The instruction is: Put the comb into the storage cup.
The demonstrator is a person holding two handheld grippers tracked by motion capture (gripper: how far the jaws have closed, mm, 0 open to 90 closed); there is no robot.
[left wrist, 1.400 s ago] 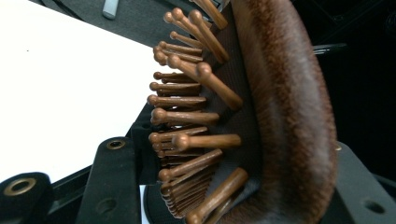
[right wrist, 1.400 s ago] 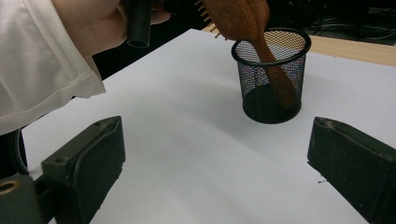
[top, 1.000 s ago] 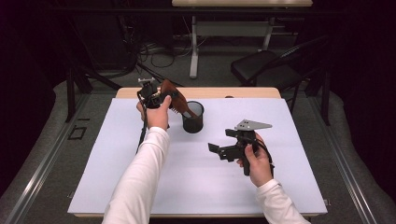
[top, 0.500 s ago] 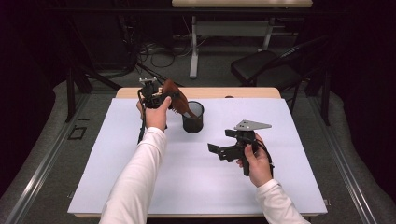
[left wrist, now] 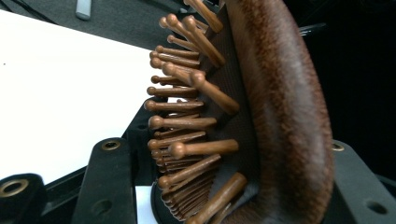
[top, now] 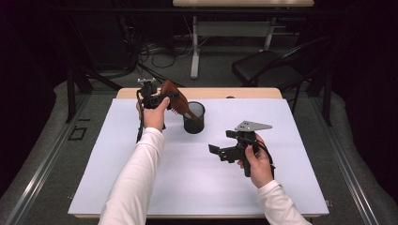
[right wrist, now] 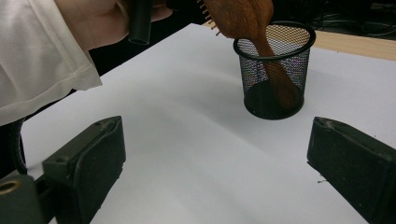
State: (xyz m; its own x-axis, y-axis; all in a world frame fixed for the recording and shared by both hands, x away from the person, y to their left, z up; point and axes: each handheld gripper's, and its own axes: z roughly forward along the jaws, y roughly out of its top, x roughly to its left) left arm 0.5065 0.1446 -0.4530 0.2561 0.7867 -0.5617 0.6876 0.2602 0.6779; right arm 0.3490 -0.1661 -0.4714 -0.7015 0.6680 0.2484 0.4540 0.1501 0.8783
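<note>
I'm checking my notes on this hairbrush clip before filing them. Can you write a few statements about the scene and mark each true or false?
1. The left gripper is closed on the wooden hairbrush. True.
2. The hairbrush handle is inside the black mesh cup. True.
3. The mesh cup lies tipped on its side. False: it stands upright on the white table.
4. The right gripper holds the cup. False: its jaws stand open and apart from the cup, with nothing between them.
5. The brush has wooden pins. True.

Mesh cup (top: 194,119) on table (top: 141,187), far-centre. Hairbrush (top: 174,99) handle-down in cup, head leaning left. Left gripper (top: 155,97) at head; right gripper (top: 225,151) near-right of cup.
</note>
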